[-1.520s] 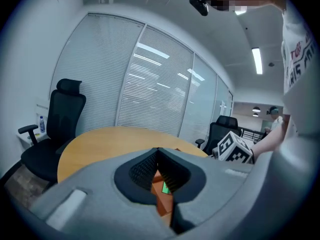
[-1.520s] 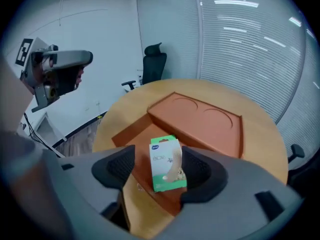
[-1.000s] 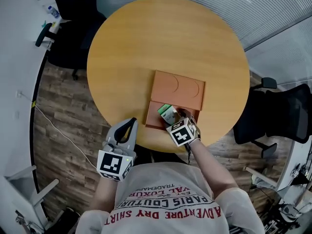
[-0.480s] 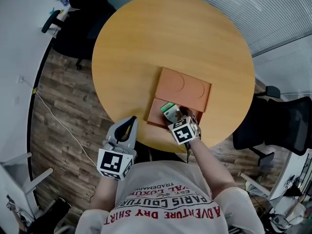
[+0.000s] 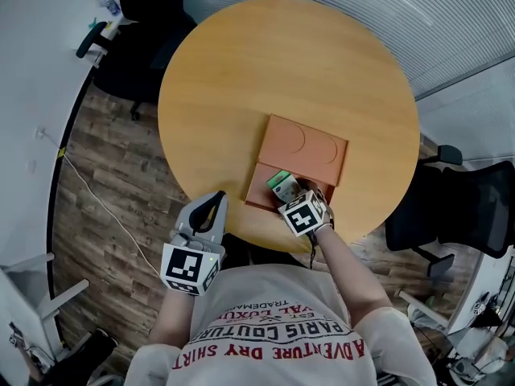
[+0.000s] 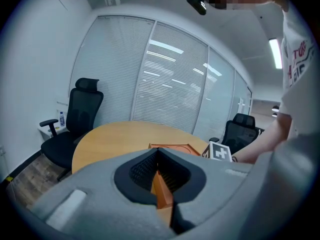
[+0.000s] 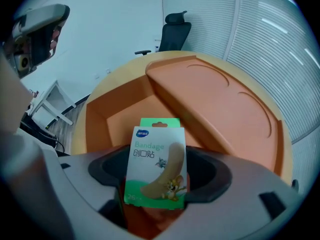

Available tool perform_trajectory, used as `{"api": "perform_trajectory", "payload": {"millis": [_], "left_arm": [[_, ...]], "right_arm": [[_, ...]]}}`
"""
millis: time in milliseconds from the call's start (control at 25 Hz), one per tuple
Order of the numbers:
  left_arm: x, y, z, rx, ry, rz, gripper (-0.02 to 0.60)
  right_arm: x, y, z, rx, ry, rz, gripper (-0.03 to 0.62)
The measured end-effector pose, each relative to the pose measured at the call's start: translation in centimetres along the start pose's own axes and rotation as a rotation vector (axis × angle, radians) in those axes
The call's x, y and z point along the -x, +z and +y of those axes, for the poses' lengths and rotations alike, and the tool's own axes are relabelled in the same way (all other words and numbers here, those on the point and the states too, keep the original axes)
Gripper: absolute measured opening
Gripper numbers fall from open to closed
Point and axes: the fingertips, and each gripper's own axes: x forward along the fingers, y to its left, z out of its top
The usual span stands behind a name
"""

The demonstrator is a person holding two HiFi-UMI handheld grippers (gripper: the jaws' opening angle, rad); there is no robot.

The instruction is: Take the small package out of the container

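Note:
An orange container lies on the round wooden table, with its lid slid back over the far part and the near compartment uncovered. A small green and white bandage package stands upright in that compartment. My right gripper is closing on the package, its dark pads against the package's two side edges. My left gripper is shut and holds nothing, off the table's near edge to the left.
Black office chairs stand at the table's right and far left. A white desk with a bottle runs along the left. A cable lies on the wood floor.
The right gripper's jaws have come in against the package. The package and container stay where they were. The left gripper has not moved.

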Motion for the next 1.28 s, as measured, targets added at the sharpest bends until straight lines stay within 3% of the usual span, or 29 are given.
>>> {"api": "perform_trajectory", "payload": {"millis": [280, 600, 960, 1280], "left_arm": [[1.5, 0.4, 1.3, -0.010, 0.037, -0.014, 0.011], [1.8, 1.7, 0.5, -0.010, 0.008, -0.052, 0.011], [1.5, 3.9, 0.1, -0.057, -0.018, -0.082, 0.011], [-1.5, 7.2, -3.5, -0.144, -0.132, -0.111, 0.011]], "right_arm": [[1.2, 0.5, 0.9, 0.081, 0.020, 0.005, 0.356], [4.1, 1.8, 2.0, 0.185, -0.012, -0.009, 0.356], [10.0, 3.5, 2.0, 0.049, -0.057, -0.173, 0.357], [16.9, 3.9, -0.9, -0.147, -0.151, -0.378, 0.357]]}}
